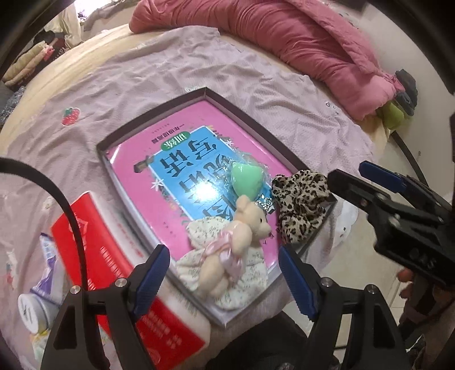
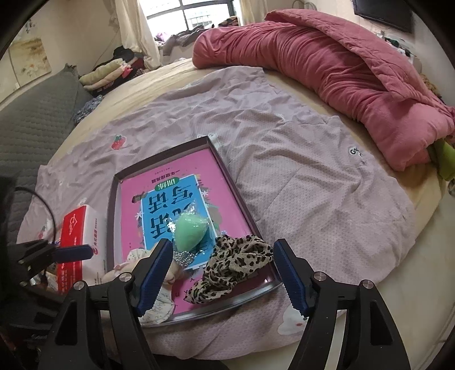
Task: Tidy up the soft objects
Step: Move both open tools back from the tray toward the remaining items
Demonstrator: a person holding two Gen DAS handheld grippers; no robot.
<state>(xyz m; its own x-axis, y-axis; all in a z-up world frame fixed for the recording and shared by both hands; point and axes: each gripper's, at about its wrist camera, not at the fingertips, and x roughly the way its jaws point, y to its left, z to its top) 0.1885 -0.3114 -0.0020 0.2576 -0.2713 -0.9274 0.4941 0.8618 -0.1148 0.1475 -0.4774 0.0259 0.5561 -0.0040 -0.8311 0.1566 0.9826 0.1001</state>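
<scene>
— How many soft things are in that tray (image 1: 159, 106) now?

— Four, as far as I count: one small teddy bear (image 1: 241, 227) in a pink dress, one floral cloth (image 1: 250, 273) under it, one green sponge (image 1: 246, 179) in clear wrap, and one leopard-print scrunchie (image 1: 298, 205). They all sit at the near end, on top of one pink-and-blue book (image 1: 170, 170) that fills the tray's floor. The scrunchie hangs over the tray's right rim.

— And the grippers?

— Two. The left gripper (image 1: 224, 276) hangs above the bear with its blue pads spread wide, nothing pinched. The right gripper (image 2: 223, 273) is the same: jaws apart over the scrunchie, pads not touching it.

— Anything beside the tray?

— One red-and-white box (image 1: 93, 242) just to its left, and one white tube (image 1: 34, 310) past that. The tube shows only from the left wrist; the right wrist view cuts it off.

— What does the right wrist view add?

— The window (image 2: 196, 14), a grey cushion (image 2: 37, 119) and a pile of folded clothes (image 2: 105, 74). Both views catch the one rose quilt (image 2: 341, 71) bunched at the far side, and the lilac sheet (image 2: 298, 185) under everything. The bear's whole body shows only from the left wrist.
</scene>
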